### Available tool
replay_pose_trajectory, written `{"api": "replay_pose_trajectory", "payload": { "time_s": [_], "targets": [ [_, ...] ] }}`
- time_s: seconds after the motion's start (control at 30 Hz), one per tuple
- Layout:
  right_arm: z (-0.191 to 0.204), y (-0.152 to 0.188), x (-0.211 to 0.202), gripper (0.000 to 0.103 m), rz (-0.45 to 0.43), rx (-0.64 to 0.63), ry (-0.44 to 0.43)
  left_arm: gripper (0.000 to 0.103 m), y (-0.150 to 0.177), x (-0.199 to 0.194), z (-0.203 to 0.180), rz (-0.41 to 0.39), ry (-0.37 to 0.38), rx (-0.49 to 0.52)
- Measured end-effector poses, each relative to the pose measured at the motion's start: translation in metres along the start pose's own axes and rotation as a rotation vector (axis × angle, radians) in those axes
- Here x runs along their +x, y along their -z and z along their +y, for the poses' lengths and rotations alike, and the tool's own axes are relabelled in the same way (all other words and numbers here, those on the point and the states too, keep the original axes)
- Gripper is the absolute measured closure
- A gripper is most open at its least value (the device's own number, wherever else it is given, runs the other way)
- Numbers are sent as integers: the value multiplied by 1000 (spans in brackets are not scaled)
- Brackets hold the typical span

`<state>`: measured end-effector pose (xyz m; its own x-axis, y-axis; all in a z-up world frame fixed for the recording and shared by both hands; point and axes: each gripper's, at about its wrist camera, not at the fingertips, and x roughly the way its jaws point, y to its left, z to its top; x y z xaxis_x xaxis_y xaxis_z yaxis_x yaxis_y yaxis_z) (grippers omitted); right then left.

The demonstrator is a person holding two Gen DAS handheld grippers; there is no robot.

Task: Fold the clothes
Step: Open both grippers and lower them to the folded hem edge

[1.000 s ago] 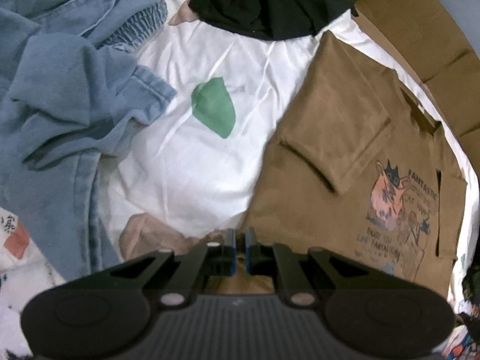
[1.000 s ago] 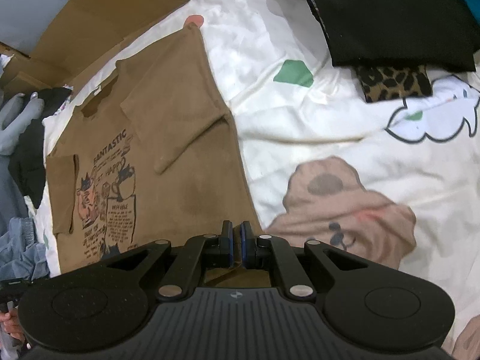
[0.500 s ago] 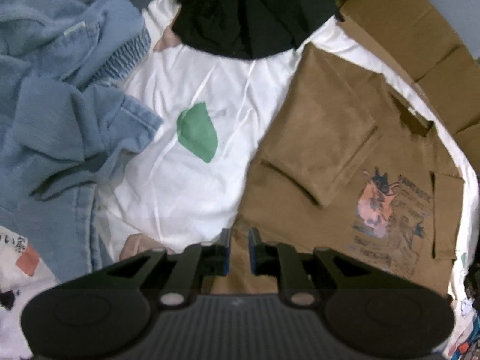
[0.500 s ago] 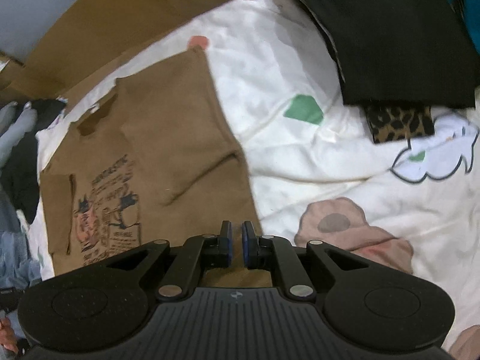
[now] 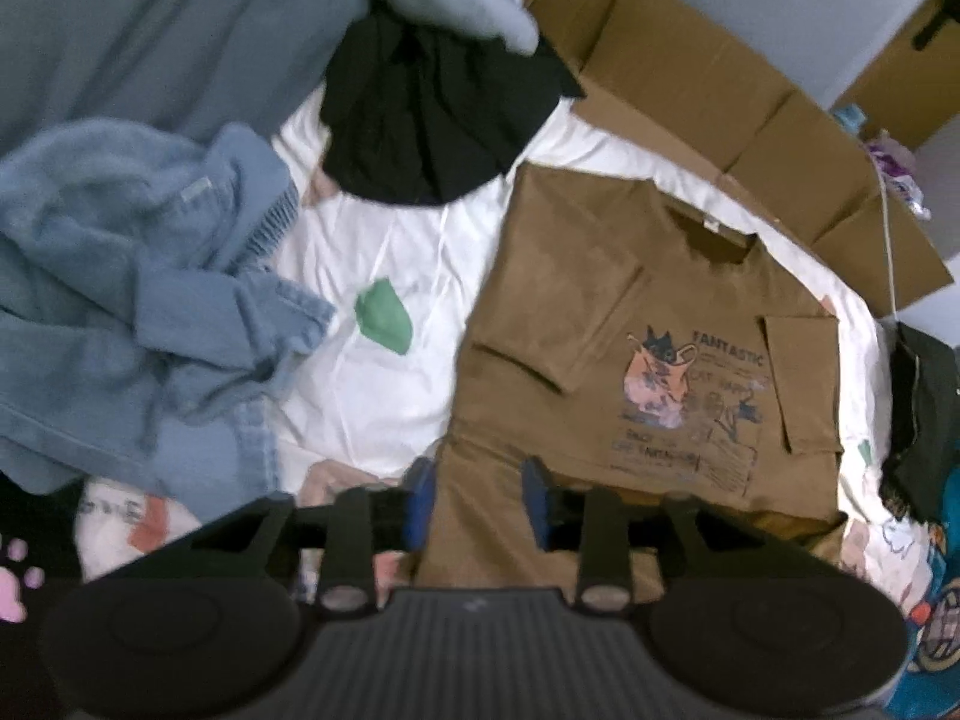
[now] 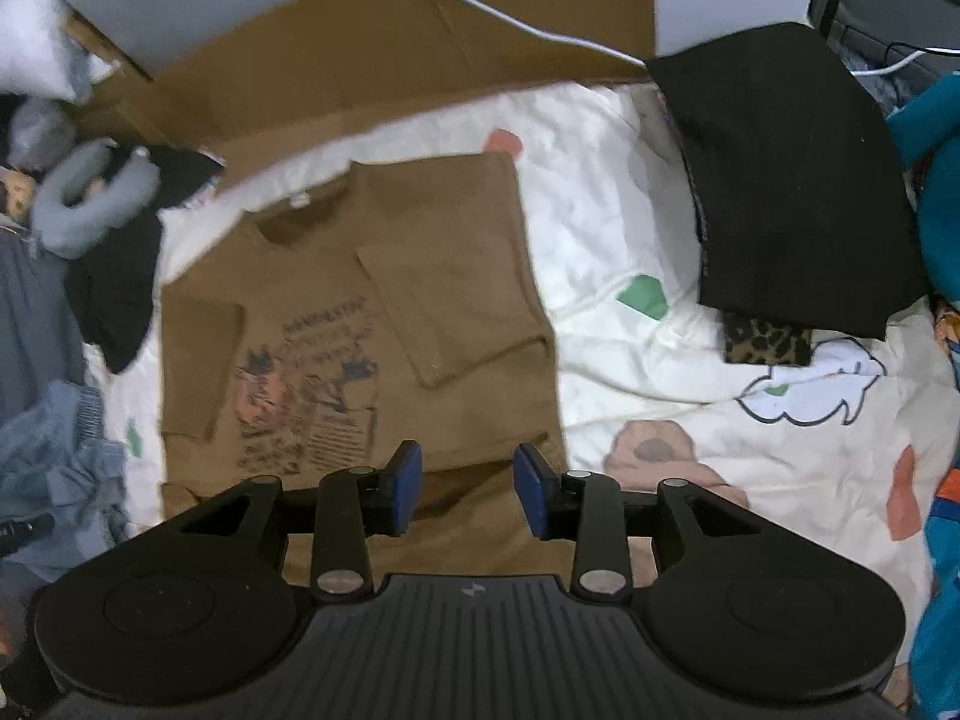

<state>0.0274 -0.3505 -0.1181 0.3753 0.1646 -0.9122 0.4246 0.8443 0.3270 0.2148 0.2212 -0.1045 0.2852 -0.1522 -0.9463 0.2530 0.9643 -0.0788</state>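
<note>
A brown T-shirt with a cat print lies flat on the white patterned bedsheet, both sleeves folded in over its front. In the right wrist view the same brown T-shirt lies spread below me, collar toward the cardboard. My left gripper hangs above the shirt's lower left hem, jaws opening, nothing between the blue pads. My right gripper hangs above the shirt's lower right hem, jaws likewise opening and free of cloth.
A heap of blue denim clothes lies left of the shirt, a black garment beyond it. Folded black clothes and a leopard-print piece sit to the right. Flattened cardboard lines the far edge.
Both grippers were shut low on the shirt's bottom hem. They have let go, opened and risen, so the whole shirt and more of the bed now show.
</note>
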Motion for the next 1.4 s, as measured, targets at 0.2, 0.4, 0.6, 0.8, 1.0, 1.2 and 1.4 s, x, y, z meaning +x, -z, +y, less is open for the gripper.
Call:
{"api": "replay_pose_trajectory", "payload": {
  "time_s": [0.2,0.4,0.6,0.8,1.0,1.2,1.4],
  "targets": [
    [-4,16,5,62,-25,-29,-46,62,8,-17,4,-20,-42,9],
    [-17,37,36,62,-23,-34,-28,62,19,2,12,5,-52,-15],
    [-21,57,60,62,-34,-42,-29,62,30,45,13,34,-57,6],
    [-28,62,82,60,-60,-48,-21,62,34,92,5,68,-104,92],
    [-47,73,109,59,-93,-25,3,62,39,133,5,102,-96,101],
    [-59,91,138,59,-105,-48,8,54,45,153,1,90,-95,126],
    [-67,105,142,59,-155,-62,15,53,52,159,-8,80,-71,173]
  ]
}}
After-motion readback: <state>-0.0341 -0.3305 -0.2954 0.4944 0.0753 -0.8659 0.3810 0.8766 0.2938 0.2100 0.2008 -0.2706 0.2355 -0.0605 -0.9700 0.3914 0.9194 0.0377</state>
